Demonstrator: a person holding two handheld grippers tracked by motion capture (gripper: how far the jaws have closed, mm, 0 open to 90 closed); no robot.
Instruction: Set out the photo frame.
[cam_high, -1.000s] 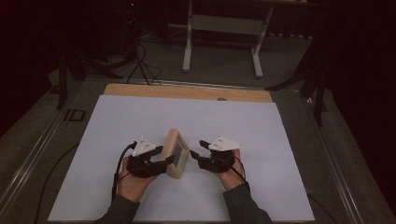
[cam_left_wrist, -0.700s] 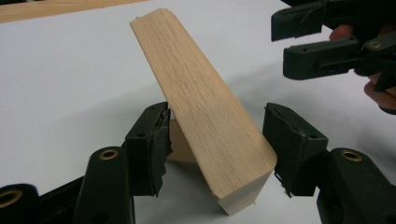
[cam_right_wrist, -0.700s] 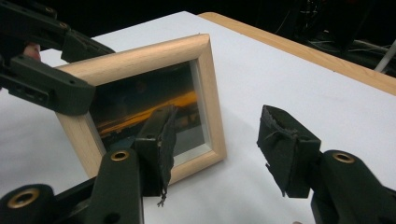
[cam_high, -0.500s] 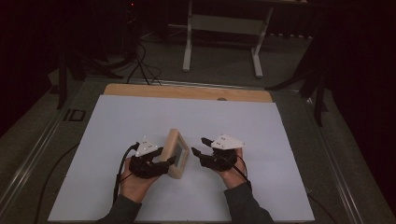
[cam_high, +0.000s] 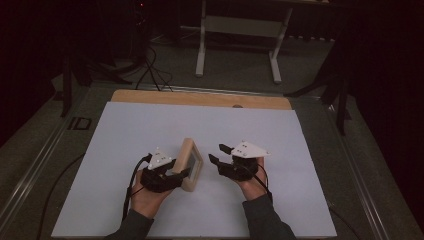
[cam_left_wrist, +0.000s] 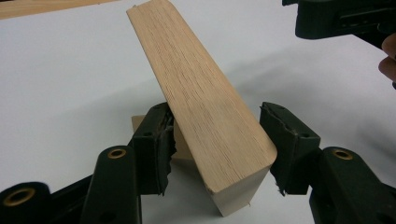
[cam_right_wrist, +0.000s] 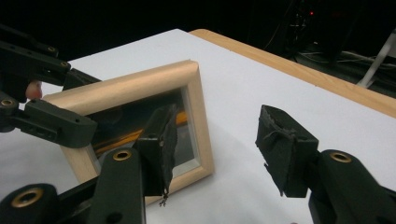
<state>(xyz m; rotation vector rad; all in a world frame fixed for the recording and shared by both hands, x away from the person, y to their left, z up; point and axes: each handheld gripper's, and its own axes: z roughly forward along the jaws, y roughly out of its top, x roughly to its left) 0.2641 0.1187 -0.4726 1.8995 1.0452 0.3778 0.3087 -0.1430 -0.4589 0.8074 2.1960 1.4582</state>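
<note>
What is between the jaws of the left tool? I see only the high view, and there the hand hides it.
Observer: The wooden side of the picture frame stands between the jaws of the left tool. They have just been closing; I cannot tell whether the pads press yet.
Operator: Does the right tool hold anything?
Observer: No. The right tool is open, with only the white table between its jaws.
Operator: Which face of the frame looks at it?
Observer: The glass front.
</note>
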